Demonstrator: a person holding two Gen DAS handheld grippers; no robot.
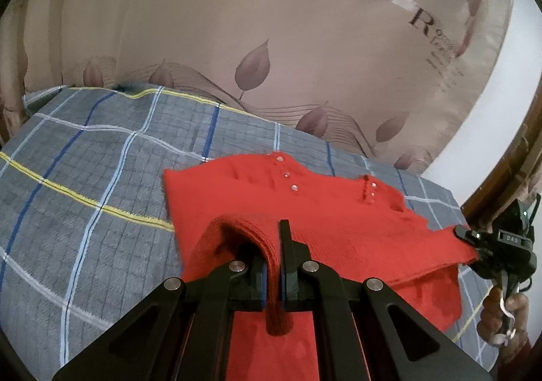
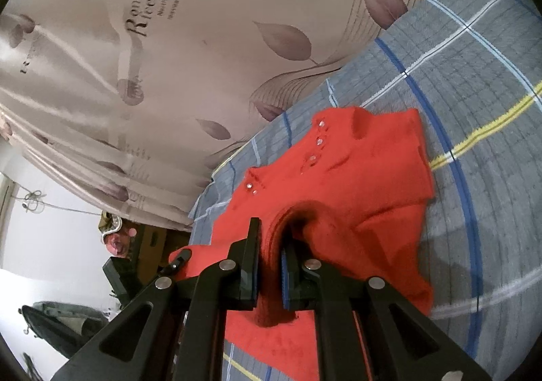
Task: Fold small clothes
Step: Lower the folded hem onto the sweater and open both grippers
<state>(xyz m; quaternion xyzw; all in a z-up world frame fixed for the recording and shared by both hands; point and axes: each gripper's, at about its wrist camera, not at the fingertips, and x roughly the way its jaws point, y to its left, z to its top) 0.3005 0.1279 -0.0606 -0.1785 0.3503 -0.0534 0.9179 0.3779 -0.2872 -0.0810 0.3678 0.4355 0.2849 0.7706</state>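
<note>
While both tools are clamped on it, the red knitted top (image 1: 305, 211) is stretched low over the checked blanket (image 1: 84, 160) on the bed, its far part with the small clear buttons (image 1: 286, 174) lying flat on the blanket and its near edge lifted. The left tool (image 1: 272, 265) has its jaws pressed together on a ribbed fold of the knit, which bulges up in a loop in front of the fingers and hangs down behind them. The right tool (image 2: 271, 265) pinches a similar thick roll of the same edge; in the left wrist view it (image 1: 474, 238) shows at the far right, gripping the top's corner, with the person's hand (image 1: 501, 316) on its handle below.

The top looks light and soft, a loose knit that sags between the two grips and stretches easily. It should not slip much, as the fuzzy yarn catches on the pads and on the blanket, though that same drag may pull the lower layer out of line when the edge is carried over. The ribbed hem is the thickest, firmest part and gives the best hold; the buttons are best kept clear of the pads. A patterned curtain (image 1: 271, 25) hangs behind the bed.
</note>
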